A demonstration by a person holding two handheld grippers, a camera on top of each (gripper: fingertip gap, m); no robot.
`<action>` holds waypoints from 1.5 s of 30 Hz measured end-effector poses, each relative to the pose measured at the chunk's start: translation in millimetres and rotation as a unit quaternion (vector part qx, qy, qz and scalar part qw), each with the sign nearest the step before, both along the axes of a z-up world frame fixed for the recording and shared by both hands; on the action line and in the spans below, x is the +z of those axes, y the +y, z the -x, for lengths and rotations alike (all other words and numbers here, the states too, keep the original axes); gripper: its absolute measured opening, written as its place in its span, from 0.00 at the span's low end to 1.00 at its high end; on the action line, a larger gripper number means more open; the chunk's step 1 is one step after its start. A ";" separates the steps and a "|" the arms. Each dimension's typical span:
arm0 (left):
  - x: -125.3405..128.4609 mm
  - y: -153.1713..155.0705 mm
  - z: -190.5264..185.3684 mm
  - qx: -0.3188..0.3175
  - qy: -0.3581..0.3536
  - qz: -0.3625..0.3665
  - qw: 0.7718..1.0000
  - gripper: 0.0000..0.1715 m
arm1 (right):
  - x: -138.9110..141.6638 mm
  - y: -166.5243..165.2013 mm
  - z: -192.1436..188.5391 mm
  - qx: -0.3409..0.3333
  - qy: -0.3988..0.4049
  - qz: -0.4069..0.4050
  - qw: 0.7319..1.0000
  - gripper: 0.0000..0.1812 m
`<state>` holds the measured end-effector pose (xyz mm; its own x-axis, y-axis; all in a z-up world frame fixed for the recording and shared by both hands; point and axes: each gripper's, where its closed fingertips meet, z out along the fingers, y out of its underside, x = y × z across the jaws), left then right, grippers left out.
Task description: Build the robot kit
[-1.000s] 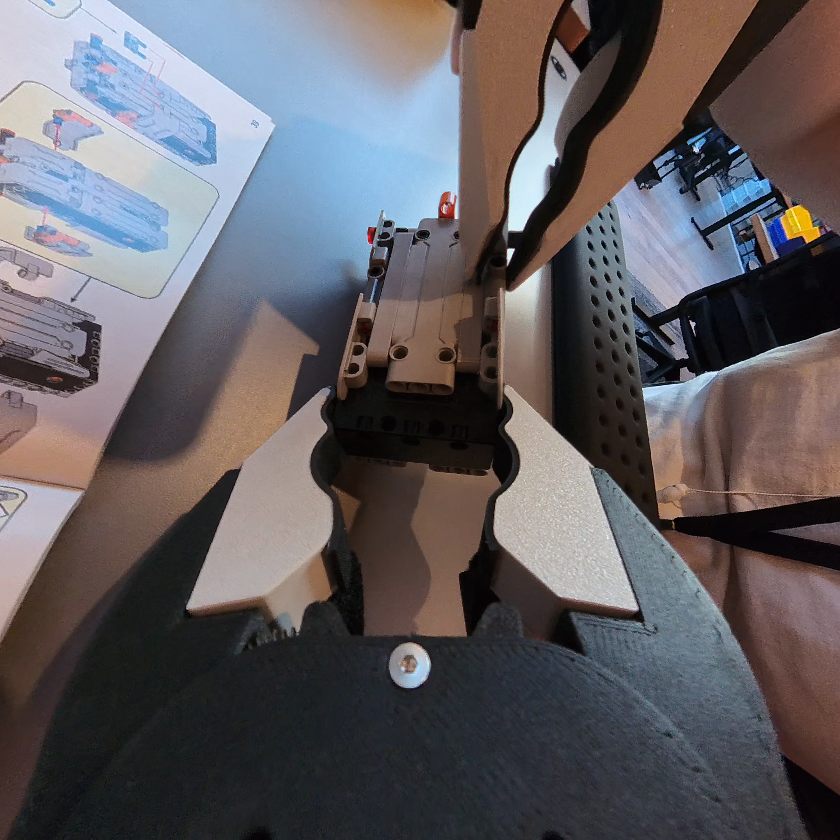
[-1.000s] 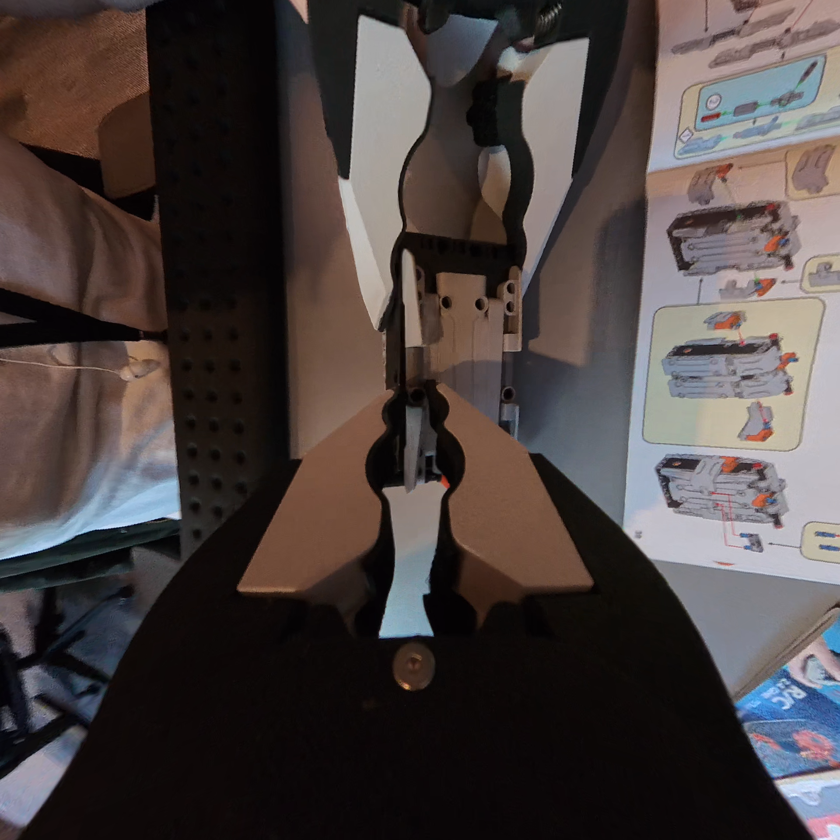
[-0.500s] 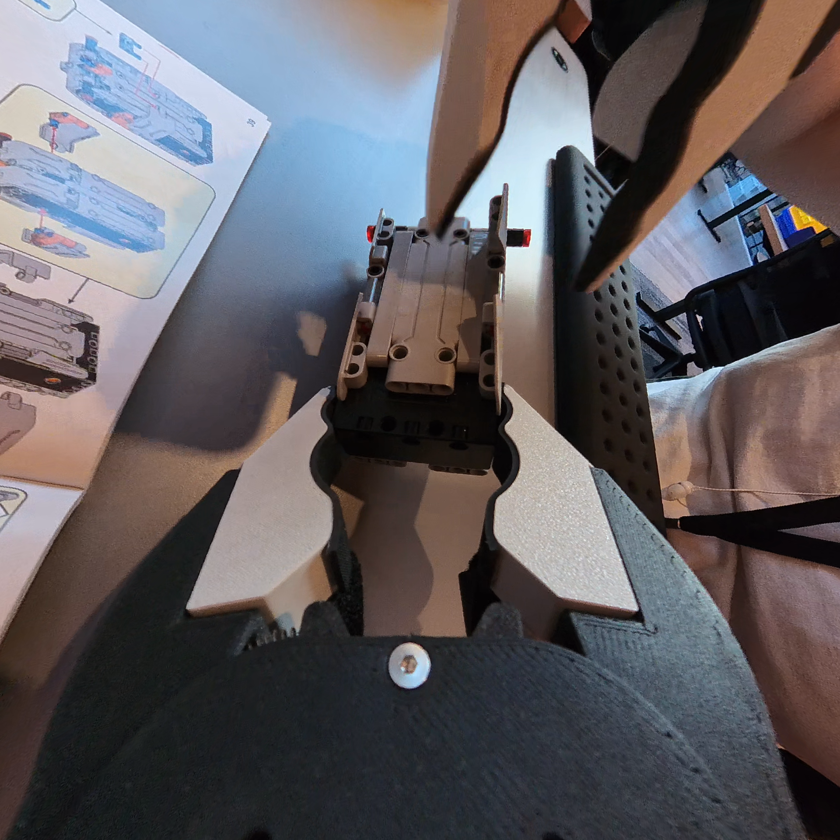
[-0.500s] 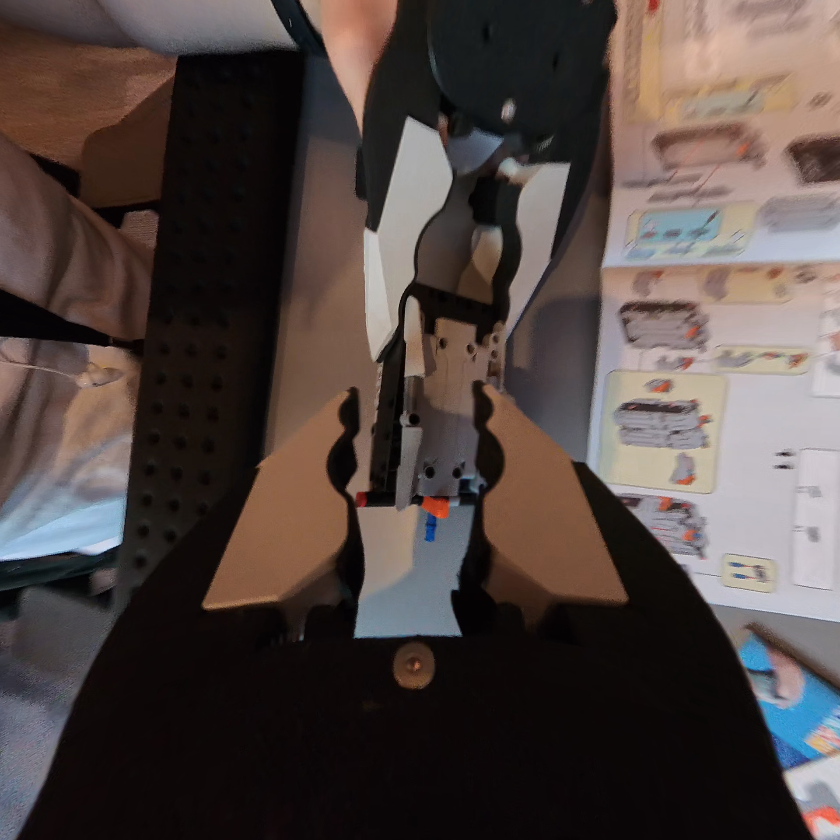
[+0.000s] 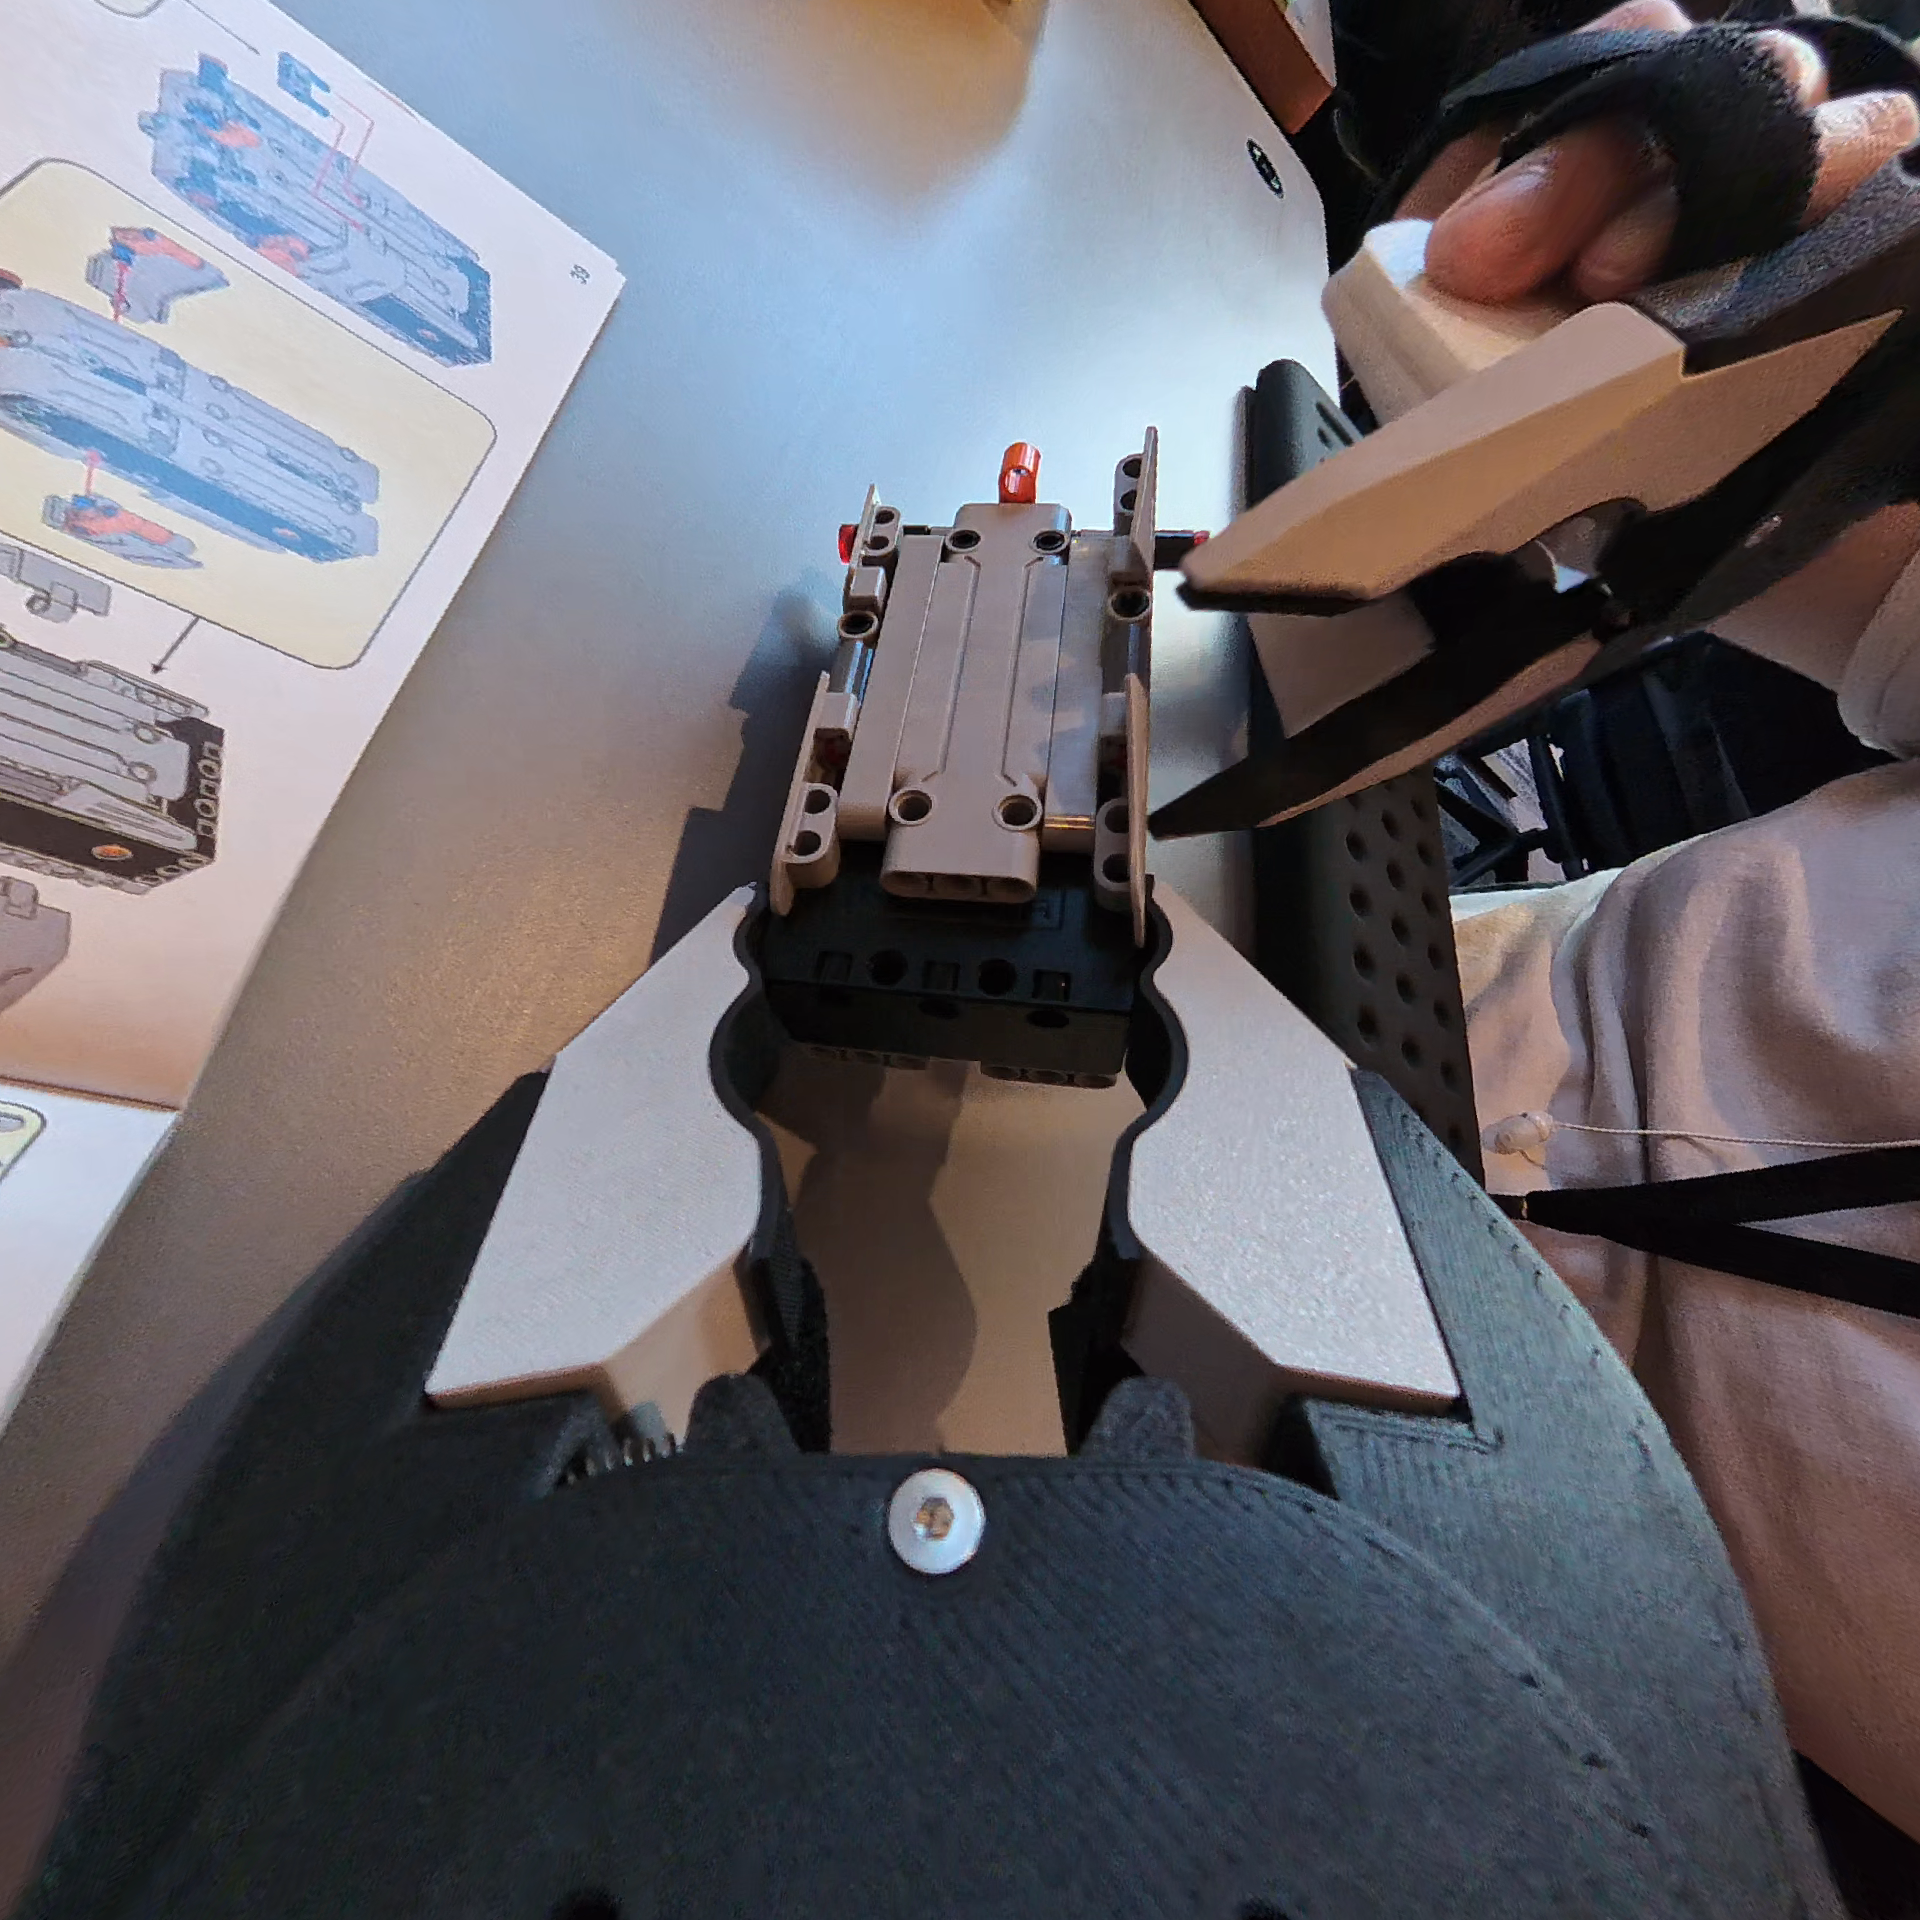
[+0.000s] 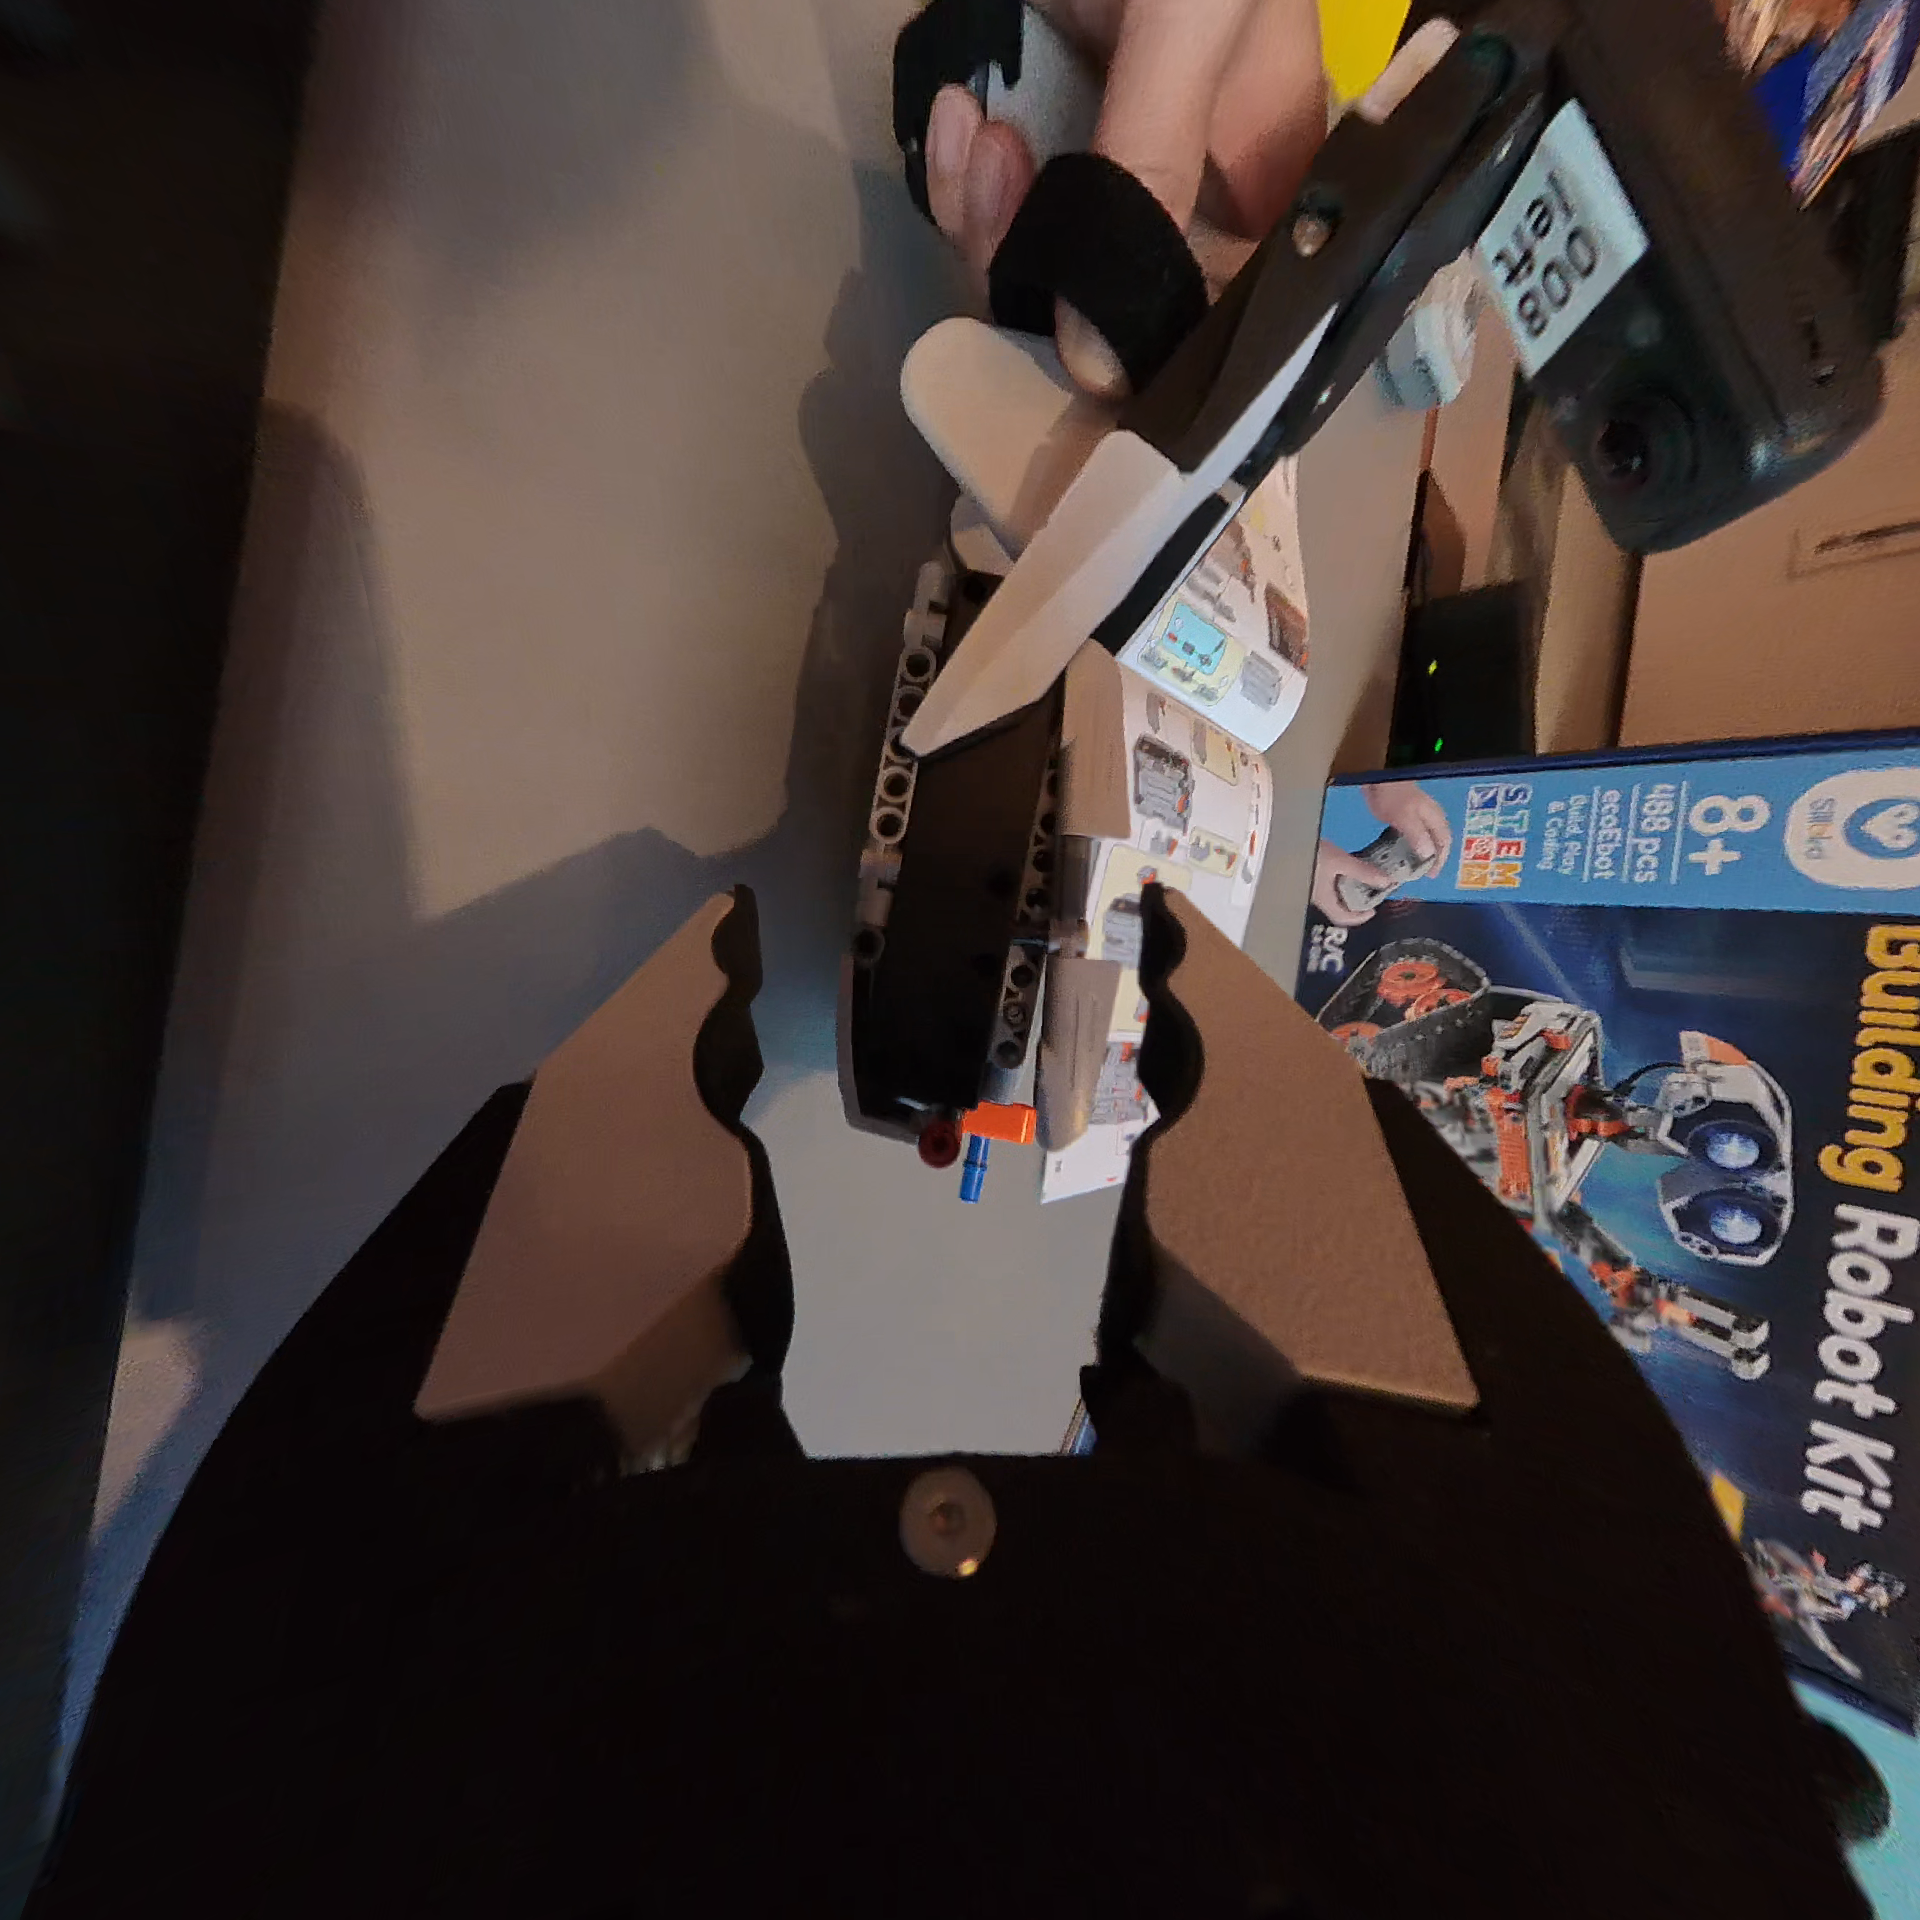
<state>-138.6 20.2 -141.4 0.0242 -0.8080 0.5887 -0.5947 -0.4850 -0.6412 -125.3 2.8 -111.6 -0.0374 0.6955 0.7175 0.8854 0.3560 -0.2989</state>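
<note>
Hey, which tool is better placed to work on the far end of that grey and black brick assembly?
Probably the right tool: it is open and free, beside the grey and black brick assembly near its small orange connector. The left tool is shut on the assembly's black end.

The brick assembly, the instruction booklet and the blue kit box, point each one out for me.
brick assembly (image 5: 966,707), left wrist view, on its grey top panel.
instruction booklet (image 5: 343,665), left wrist view, on the open page.
blue kit box (image 6: 1621,1039), right wrist view, on its printed front.
</note>
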 end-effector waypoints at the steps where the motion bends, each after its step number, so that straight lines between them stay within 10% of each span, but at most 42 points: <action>1: 0.0 -0.1 -0.1 0.001 0.001 0.000 1.000 0.39 | -0.6 3.5 -0.5 -0.015 -0.011 -0.001 1.000 0.40; 45: 0.3 -1.2 -0.6 0.011 0.012 0.010 1.000 0.39 | -7.2 15.5 -13.5 -0.124 -0.056 -0.002 0.991 0.27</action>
<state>-138.0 19.0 -141.2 0.0571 -0.7952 0.6037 -0.5990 -0.5110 -0.6165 -111.9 18.3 -118.9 0.0549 0.6907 0.7210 0.9735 0.1234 -0.1923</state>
